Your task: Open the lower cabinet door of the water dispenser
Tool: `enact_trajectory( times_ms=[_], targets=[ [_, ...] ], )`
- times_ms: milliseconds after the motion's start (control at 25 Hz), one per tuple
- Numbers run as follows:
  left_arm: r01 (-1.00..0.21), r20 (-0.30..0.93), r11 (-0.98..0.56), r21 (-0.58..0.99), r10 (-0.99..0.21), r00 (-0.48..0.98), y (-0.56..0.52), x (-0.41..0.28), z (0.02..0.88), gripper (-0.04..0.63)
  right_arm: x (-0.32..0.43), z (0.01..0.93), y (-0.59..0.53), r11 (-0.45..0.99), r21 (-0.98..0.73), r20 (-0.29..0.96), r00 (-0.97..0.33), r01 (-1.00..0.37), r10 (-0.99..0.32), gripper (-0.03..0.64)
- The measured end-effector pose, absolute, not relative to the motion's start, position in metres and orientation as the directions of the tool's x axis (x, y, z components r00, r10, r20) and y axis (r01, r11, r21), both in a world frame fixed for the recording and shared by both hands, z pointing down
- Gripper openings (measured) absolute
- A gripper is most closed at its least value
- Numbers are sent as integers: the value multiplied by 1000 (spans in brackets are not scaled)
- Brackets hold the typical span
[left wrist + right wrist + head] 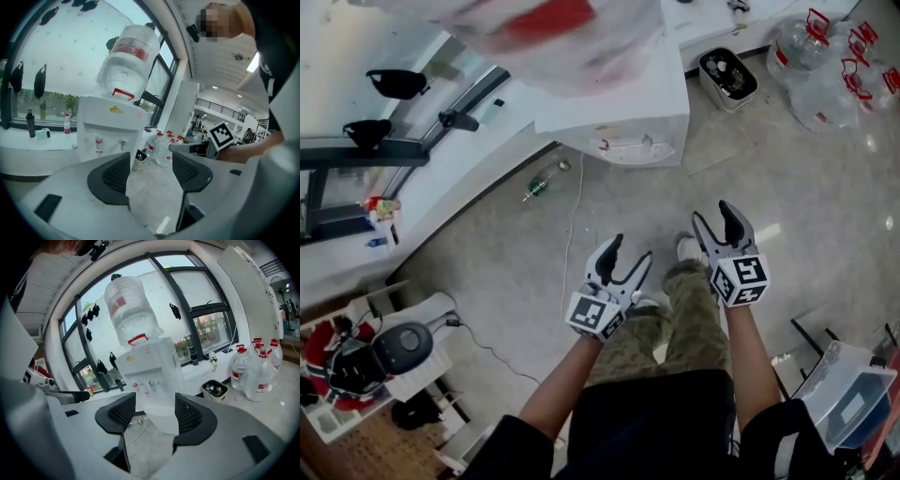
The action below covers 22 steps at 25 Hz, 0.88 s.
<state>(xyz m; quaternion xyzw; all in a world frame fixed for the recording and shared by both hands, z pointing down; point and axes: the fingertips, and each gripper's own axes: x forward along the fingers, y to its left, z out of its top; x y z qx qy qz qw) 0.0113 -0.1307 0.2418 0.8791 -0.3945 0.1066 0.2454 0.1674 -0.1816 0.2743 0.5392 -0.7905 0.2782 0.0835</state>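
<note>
Grey tiled floor (825, 206) below fingers (733, 225); dark-framed windows (206, 291), daylight, white sill (206, 369) ahead; bin (727, 75), water bottles (825, 66) ahead-right.

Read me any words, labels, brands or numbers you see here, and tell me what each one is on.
No text reads clearly.
Red label on the water jug: blurred.
Yellow logo on the water dispenser: too small.
Marker cubes: square patterns only, no words.
</note>
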Motion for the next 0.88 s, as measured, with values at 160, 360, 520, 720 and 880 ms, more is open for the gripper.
enact_trajectory(
  times_ms=[160,360,520,720,880],
  targets=[
    [-738,370,-576,351,-639,674,-145,8,295,259,164,319,-197,259,-327,430,-387,-909,-816,229],
    [-722,354,-603,339,-629,692,-165,17,361,259,159,371,-226,299,-262,426,-388,-918,-817,229],
    [-714,345,-615,336,-625,700,-172,24,421,259,165,420,-243,319,-229,426,-389,-920,-817,230],
    [-686,312,-645,336,-612,727,-188,23,501,259,168,485,-261,376,-202,416,-427,-904,-803,233],
    [-646,260,-701,301,-591,763,-202,31,556,259,171,542,-269,425,-179,388,-461,-887,-798,235]
  ],
)
